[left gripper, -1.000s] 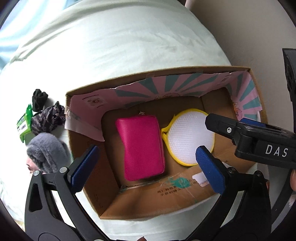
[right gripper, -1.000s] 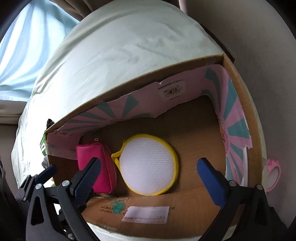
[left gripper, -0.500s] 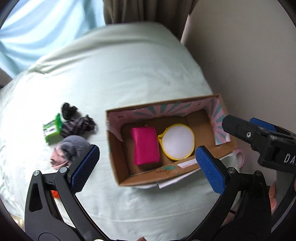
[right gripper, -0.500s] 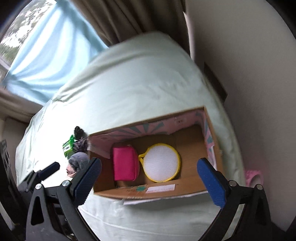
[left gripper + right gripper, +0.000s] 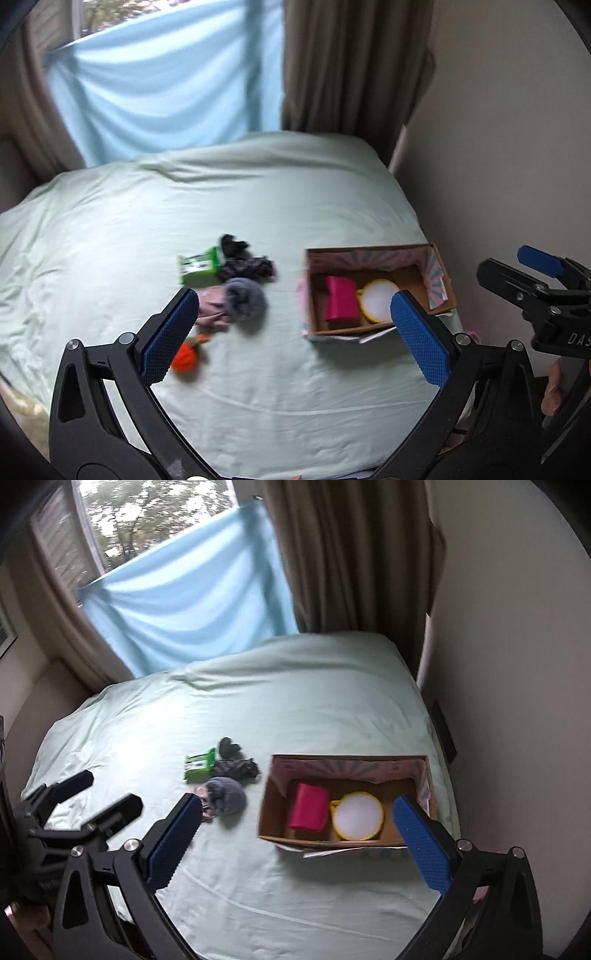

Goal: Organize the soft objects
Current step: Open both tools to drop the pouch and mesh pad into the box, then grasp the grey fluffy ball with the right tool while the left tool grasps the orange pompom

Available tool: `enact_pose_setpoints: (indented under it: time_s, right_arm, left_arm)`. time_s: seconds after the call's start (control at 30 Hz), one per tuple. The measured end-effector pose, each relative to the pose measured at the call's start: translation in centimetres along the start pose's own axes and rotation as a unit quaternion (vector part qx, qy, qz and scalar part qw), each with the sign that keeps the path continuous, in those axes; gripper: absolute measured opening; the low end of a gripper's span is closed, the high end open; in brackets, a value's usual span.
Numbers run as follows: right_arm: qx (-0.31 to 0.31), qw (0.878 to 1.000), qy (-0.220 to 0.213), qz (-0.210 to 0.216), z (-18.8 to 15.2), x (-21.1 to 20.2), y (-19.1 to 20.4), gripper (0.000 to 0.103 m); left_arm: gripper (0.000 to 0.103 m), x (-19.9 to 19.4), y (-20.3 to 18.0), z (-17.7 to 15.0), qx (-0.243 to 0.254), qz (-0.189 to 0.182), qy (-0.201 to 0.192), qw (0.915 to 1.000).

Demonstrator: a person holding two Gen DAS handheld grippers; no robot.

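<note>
Where curtains [image 5: 332, 554] hang: pale green bed [image 5: 258, 206] (box [image 5: 280, 827] aboard), each gripper [image 5: 295, 336] [image 5: 295, 834] spread, empty.

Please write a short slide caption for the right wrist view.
Open tongs above bed; cardboard box holds pink pouch.

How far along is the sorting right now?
Done: the pink pouch and yellow-rimmed mesh pad lie in the cardboard box. In hand: nothing; left gripper and right gripper are open. Left: the grey fluffy item, dark cloths, green pack, orange item on the bed.
</note>
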State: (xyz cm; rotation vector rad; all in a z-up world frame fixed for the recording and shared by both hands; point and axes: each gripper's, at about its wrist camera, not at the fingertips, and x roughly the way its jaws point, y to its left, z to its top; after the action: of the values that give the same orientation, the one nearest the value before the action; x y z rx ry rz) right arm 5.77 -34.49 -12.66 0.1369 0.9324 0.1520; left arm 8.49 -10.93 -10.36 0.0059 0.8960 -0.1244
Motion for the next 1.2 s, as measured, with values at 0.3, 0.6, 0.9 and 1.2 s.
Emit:
enact_pose_setpoints:
  time_s: [0.3, 0.6, 0.9, 1.2]
  right_arm:
    - [-0.034, 0.998, -0.05, 0.0, -3.3, -3.8, 5.4, 0.103]
    - [-0.023, 0.997, -0.071, 0.008, -4.1, -3.6, 8.3, 0.103]
    - [-0.037, 0.997, -0.064, 0.013, -4.7, 2.0, 13.4, 0.103]
    - [-0.025, 0.999, -0.04, 0.018, -7.1, 12.3, 18.0, 0.103]
  left_arm:
    - [0.103, -6.9, 7.4, -3.8, -0.045, 0.028, -0.053, 0.9972]
    - [0.103, -7.5, 11.4, -5.4, -0.055, 0.039, -0.057, 0.9961]
    - [0.103, -1.7, 16.5, -7.3, -0.048, 0.029, -0.023, 0.9982]
    - [0.103, 8.2, 21.3, -11.4, 0.008, -0.007, 0.01, 0.9999]
